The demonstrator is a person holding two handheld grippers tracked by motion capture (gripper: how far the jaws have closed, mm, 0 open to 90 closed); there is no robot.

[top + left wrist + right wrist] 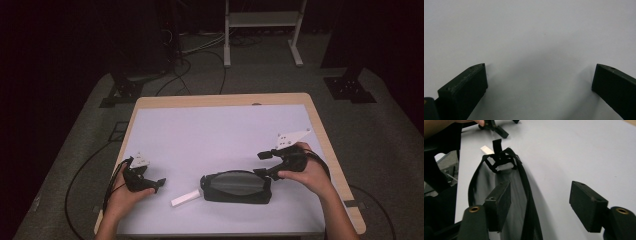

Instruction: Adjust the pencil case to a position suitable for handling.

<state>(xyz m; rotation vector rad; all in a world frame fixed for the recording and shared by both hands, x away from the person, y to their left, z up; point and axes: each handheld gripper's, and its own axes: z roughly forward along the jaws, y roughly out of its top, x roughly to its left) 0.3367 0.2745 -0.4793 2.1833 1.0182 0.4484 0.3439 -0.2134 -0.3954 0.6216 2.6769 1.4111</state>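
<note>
Jaws spread over the right end of a black mesh pouch — a grasp not yet made.

Right gripper [264, 163] is released, nothing between its pads, hovering at the pouch's [236, 186] right end; judging by this, the next move calls for lowering and clamping the zipper edge. Left gripper [159, 184] rests released on the grey mat [210, 130], apart. The pouch lies flat near the front edge — dark mesh, zipper along its rim, a white strip [185, 198] at its left end.
</note>
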